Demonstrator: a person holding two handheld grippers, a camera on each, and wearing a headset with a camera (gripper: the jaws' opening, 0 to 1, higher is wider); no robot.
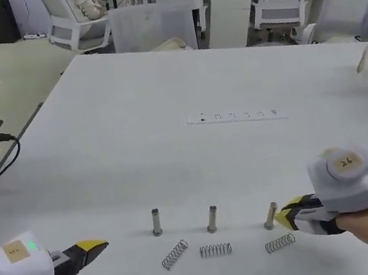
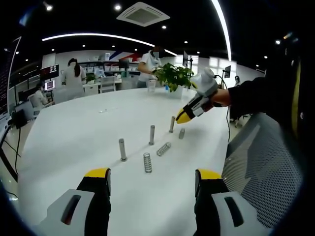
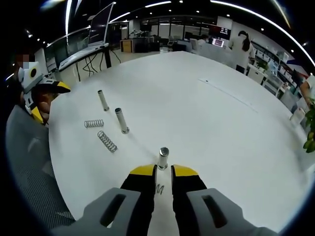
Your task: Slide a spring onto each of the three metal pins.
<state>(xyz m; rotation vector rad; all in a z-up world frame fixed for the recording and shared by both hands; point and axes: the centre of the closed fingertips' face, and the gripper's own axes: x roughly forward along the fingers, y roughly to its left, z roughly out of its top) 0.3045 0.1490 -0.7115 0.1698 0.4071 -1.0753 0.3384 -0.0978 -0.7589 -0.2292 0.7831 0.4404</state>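
Three metal pins (image 1: 212, 219) stand upright in a row on the bench (image 1: 162, 91), with three springs (image 1: 215, 249) lying flat just in front, one by each. Left gripper (image 2: 153, 173) sits left of the row, fingers wide apart, empty. Right gripper (image 3: 164, 170) fingers are nearly together with a narrow gap, tips just beside the right-hand pin (image 3: 163, 157), its spring (image 3: 160, 188) under them

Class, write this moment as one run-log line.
pins: three upright, bare | springs: three lying on table | left gripper: open | right gripper: jaws nearly shut, at right pin
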